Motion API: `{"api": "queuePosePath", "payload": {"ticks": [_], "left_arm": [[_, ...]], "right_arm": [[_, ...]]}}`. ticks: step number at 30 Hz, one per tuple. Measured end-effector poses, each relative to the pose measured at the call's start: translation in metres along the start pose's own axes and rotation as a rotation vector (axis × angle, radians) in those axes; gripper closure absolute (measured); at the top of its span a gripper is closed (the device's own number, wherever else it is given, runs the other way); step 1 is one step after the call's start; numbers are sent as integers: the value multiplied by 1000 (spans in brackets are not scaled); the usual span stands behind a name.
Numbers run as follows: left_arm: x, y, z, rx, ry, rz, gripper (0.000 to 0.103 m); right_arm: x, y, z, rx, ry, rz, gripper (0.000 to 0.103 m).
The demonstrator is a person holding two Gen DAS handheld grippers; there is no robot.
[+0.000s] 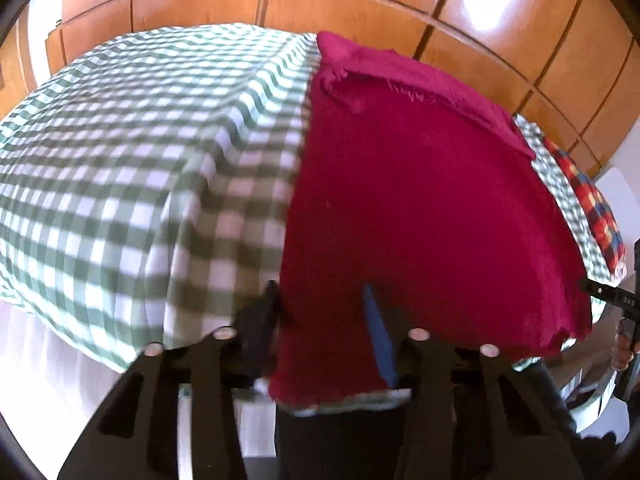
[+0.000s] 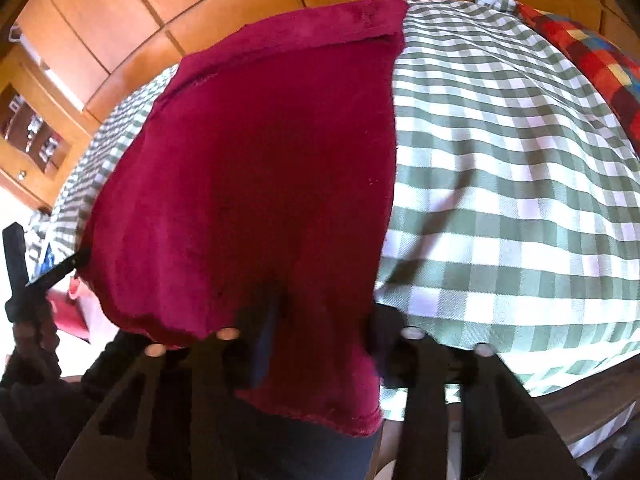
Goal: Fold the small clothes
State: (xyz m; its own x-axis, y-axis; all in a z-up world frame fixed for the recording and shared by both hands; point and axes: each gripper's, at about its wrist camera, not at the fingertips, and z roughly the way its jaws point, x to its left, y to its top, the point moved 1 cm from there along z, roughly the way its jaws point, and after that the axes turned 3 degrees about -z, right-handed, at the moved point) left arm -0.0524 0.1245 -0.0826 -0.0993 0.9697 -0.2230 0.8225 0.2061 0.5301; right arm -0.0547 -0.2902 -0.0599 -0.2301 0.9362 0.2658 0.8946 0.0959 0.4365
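A dark red cloth (image 1: 404,208) lies spread on the green-and-white checked table cover (image 1: 132,160), its far edge folded over. In the left wrist view my left gripper (image 1: 320,312) stands open at the cloth's near left corner, one finger (image 1: 260,320) beside the cloth's edge, the blue-padded finger (image 1: 380,336) on the cloth. In the right wrist view the same cloth (image 2: 256,168) fills the middle; my right gripper (image 2: 324,320) is open around its near right corner, which hangs over the table edge. Neither grips the cloth.
A multicoloured checked fabric (image 1: 596,216) lies at the right side of the table, also in the right wrist view (image 2: 592,52). Wooden cupboard panels (image 1: 360,4) stand behind the table. The table cover (image 2: 520,184) stretches to the right of the cloth.
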Motion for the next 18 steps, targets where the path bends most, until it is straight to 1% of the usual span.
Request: {"api": "queuePosePath", "payload": {"ticks": [1, 2, 4, 7, 9, 10, 12, 13, 15, 16, 17, 18], "left_arm": [[-1, -3, 0, 5, 1, 6, 82], [-1, -4, 0, 8, 3, 18, 90], [-4, -1, -2, 9, 8, 42, 95], [-8, 9, -14, -10, -40, 53, 96], [-6, 22, -21, -22, -98, 29, 96], [-5, 32, -26, -37, -142, 8, 96], [-2, 49, -30, -63, -197, -23, 97], [-1, 62, -31, -81, -227, -44, 98], [1, 86, -26, -103, -264, -81, 98], [2, 95, -23, -105, -278, -97, 98], [2, 107, -17, -105, -289, -109, 98], [2, 117, -11, -109, -285, -117, 98]], "right_arm": [[2, 2, 1, 7, 11, -8, 88], [6, 4, 0, 5, 12, -22, 91], [14, 18, -6, -18, 40, -47, 92], [17, 40, -21, -88, 96, -35, 93], [12, 60, -29, -141, 128, -5, 93], [7, 69, -31, -159, 136, 11, 93], [-3, 87, -30, -191, 150, 50, 93], [-8, 101, -26, -207, 148, 74, 95], [-16, 117, -18, -218, 132, 96, 95], [-25, 129, -11, -216, 108, 111, 95], [-30, 137, -5, -210, 91, 124, 100], [-38, 149, 2, -204, 75, 139, 100]]}}
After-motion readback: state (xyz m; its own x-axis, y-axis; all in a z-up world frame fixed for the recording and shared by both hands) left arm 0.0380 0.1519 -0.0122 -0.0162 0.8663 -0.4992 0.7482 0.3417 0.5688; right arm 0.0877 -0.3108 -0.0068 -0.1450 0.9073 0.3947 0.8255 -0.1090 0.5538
